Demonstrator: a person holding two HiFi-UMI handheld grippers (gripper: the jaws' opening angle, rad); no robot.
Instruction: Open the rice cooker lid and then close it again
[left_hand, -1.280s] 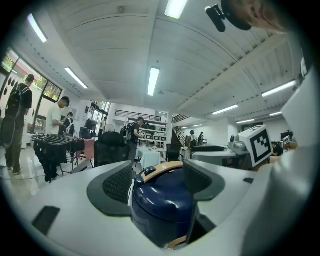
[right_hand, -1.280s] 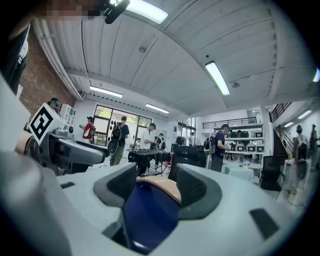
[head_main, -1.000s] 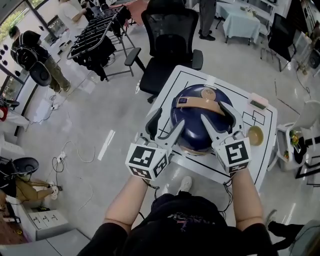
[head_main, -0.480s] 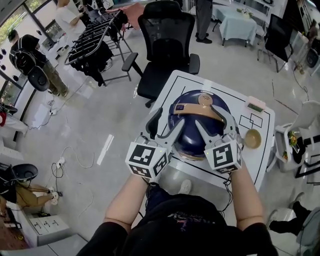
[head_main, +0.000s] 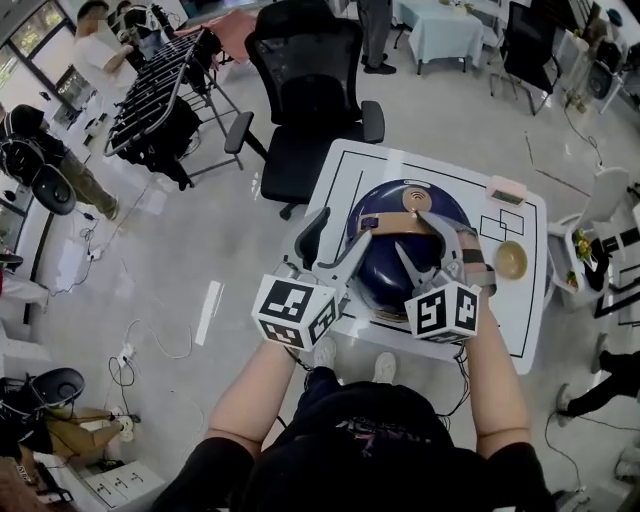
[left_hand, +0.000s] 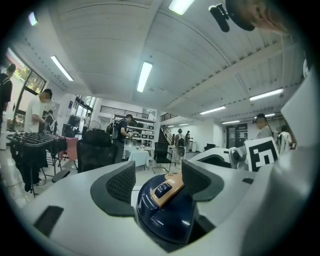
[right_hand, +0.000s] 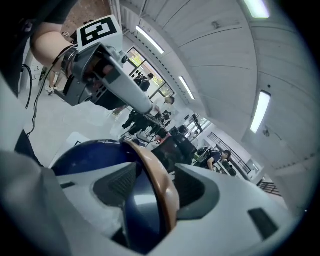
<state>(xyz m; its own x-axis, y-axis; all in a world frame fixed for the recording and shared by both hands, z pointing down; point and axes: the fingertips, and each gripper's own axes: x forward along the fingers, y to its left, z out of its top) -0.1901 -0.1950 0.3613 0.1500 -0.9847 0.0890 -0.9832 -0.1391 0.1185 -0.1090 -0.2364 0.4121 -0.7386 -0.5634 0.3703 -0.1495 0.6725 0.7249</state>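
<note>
White table; right hand-held gripper further inward

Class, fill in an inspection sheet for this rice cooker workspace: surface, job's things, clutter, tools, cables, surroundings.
Surface: white table marked with black lines.
Job's things: dark blue rice cooker mid-table, lid looks down; tan handle across its top.
Clutter: small bowl and small pink box on the table's right side.
Tools: left tool open, jaws apart at the cooker's left side; right tool open, jaws either side of the handle.
Cables: power strip with loose leads, lying left of the table.
Surroundings: black office chair behind the table; a rack and people further off.
</note>
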